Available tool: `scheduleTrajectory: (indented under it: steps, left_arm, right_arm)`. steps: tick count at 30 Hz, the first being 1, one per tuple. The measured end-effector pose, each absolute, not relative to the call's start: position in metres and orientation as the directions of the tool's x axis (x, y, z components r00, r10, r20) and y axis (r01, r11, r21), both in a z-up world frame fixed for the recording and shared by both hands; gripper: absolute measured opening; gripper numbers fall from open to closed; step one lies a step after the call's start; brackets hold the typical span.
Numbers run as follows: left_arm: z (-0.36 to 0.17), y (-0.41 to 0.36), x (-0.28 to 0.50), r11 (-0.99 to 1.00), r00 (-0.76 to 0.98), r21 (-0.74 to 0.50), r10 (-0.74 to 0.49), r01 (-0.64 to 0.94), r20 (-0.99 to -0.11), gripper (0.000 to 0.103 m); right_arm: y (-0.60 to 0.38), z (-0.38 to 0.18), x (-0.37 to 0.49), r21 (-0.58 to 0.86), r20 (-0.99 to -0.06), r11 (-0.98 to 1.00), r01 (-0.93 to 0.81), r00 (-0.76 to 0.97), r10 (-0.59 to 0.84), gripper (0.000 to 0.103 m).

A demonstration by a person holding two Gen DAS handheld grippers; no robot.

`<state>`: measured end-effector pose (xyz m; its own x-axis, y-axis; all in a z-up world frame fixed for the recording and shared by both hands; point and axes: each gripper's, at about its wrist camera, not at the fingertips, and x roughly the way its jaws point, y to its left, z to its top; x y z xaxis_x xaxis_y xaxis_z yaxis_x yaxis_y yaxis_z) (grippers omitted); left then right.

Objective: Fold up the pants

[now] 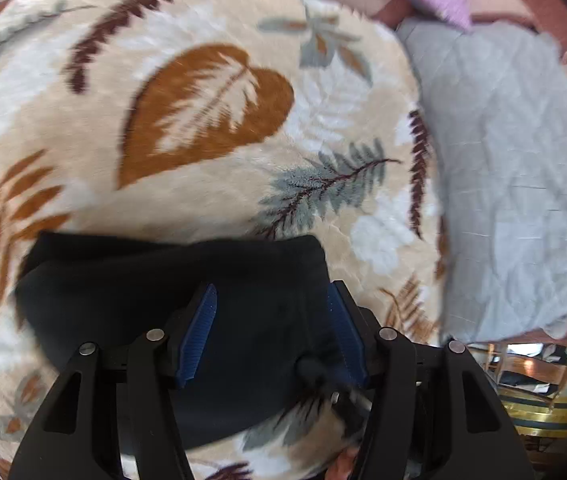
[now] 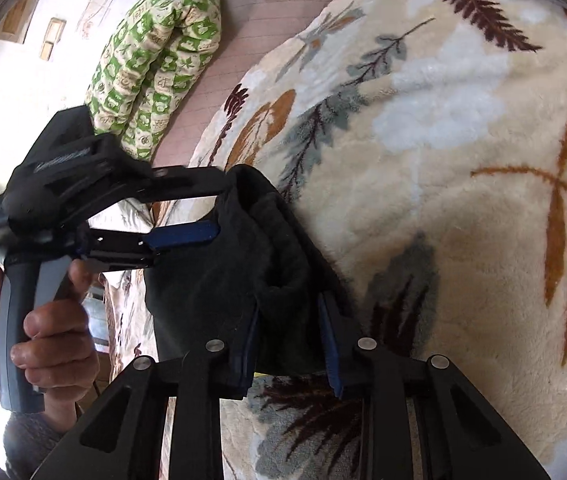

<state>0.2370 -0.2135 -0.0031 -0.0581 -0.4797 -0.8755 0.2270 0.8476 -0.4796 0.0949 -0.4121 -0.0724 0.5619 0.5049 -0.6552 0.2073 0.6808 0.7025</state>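
The black pants (image 1: 171,304) lie bunched on a leaf-patterned blanket (image 1: 211,184), near its edge beside the person. In the left wrist view the left gripper (image 1: 273,332) stands about half open over the pants, its blue pads apart, the cloth under and between them; whether the pads press on it cannot be told. In the right wrist view the right gripper (image 2: 289,340) has its jaws narrowed on a thick fold of the pants (image 2: 243,280), both pads against the cloth. Only this view shows the left gripper from the side, a hand (image 2: 57,340) on its handle, and a green-patterned quilt (image 2: 155,64). Only the left view shows a grey pillow (image 1: 507,184) past the blanket's far edge.
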Motion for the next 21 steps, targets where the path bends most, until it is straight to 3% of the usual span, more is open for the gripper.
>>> scheduleTrajectory:
  steps: [3, 8, 11, 13, 21]
  left_arm:
    - [0.014, -0.168, 0.223, 0.842, -0.001, -0.491, -0.503, 0.223, -0.864, 0.057]
    - [0.016, -0.107, 0.204, 0.885, 0.100, -0.418, -0.444, 0.206, -0.890, 0.057]
    - [-0.004, -0.088, 0.199, 0.882, 0.061, -0.441, -0.456, 0.166, -0.888, 0.057]
    - [-0.017, -0.084, 0.196, 0.870, 0.022, -0.475, -0.482, 0.134, -0.876, 0.057]
    - [-0.037, -0.098, 0.184, 0.858, -0.010, -0.489, -0.494, 0.157, -0.870, 0.057]
  right_arm:
    - [-0.412, -0.064, 0.094, 0.704, -0.650, 0.685, 0.187, 0.557, 0.516, 0.036]
    - [-0.420, -0.043, 0.097, 0.699, -0.642, 0.697, 0.164, 0.575, 0.508, 0.057]
    - [-0.421, -0.030, 0.107, 0.691, -0.636, 0.711, 0.131, 0.577, 0.512, 0.062]
    - [-0.416, -0.026, 0.119, 0.685, -0.649, 0.721, 0.108, 0.541, 0.535, 0.075]
    - [-0.399, -0.034, 0.143, 0.587, -0.751, 0.806, 0.074, 0.421, 0.509, 0.077]
